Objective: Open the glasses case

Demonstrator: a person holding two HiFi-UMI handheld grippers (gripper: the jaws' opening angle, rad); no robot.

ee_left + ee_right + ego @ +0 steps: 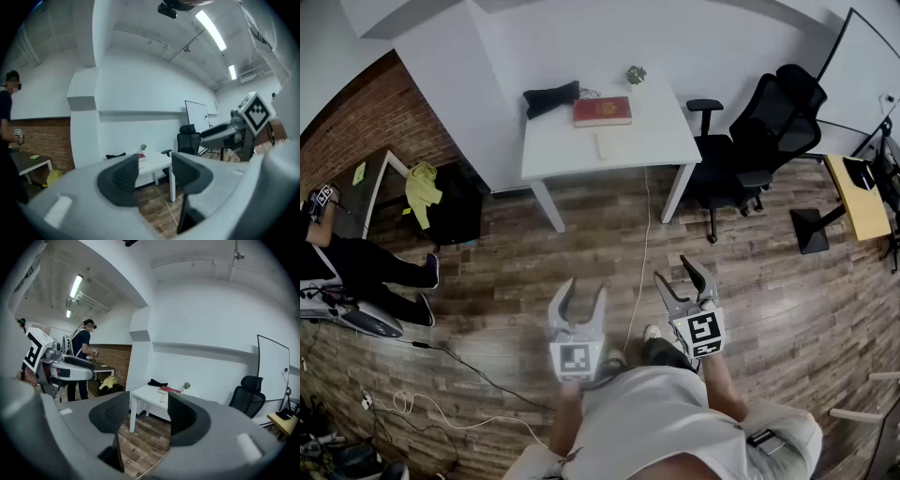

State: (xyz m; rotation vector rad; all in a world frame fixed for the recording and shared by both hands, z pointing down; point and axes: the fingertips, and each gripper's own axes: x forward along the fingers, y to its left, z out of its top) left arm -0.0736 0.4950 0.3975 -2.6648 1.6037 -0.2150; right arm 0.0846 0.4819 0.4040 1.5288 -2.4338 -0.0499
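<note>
A black glasses case (pixel 551 97) lies at the far left corner of a white table (pixel 647 141) across the room. It also shows as a small dark shape, the case (pixel 115 156) (pixel 157 383), in both gripper views. My left gripper (pixel 585 287) (pixel 154 164) and right gripper (pixel 675 270) (pixel 147 411) are held side by side over the wooden floor, well short of the table. Both point toward it, open, with nothing between the jaws.
On the table also lie a red book (pixel 602 111), a small plant (pixel 636 74) and a pale flat item (pixel 606 144). A black office chair (pixel 759 141) stands right of the table. A cable (pixel 643 244) runs along the floor. A person (pixel 356 262) is at the left.
</note>
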